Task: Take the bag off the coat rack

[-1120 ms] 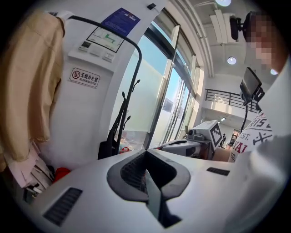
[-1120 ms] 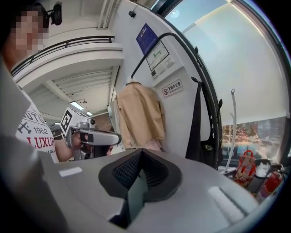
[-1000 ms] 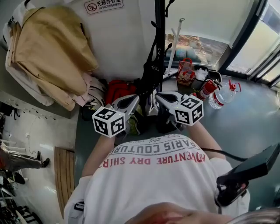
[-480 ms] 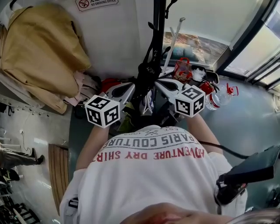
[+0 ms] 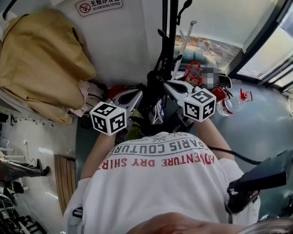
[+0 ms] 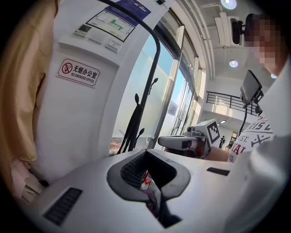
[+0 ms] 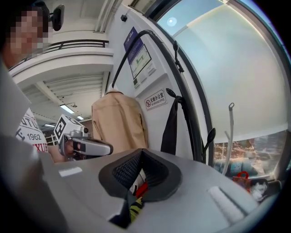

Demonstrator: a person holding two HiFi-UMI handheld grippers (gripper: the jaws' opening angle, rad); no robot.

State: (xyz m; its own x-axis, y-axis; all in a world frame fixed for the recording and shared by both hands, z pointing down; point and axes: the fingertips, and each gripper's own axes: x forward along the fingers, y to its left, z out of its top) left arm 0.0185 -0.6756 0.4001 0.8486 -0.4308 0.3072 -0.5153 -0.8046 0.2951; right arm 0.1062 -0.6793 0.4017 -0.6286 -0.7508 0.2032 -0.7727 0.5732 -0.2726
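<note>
A black coat rack pole [image 5: 167,32] stands against the white wall, with a black strap [image 5: 159,68] hanging down it to a dark bag [image 5: 153,98]. My left gripper [image 5: 138,94] is just left of the bag and my right gripper [image 5: 166,84] just right of it, both pointing at the rack. In the left gripper view the left gripper [image 6: 148,157] has its jaws together, empty, facing the rack [image 6: 152,77]. In the right gripper view the right gripper [image 7: 143,157] is also shut and empty, with the strap [image 7: 172,125] ahead.
A beige coat [image 5: 41,59] hangs at the left beside a no-smoking sign [image 5: 98,5]. Red cloth and clutter lie on the floor at the rack's foot. A red fire extinguisher [image 5: 219,93], a water bottle [image 5: 236,103] and a window wall are at the right.
Both grippers have moved forward to the rack pole and now flank the hanging bag. Their jaws stayed together.
</note>
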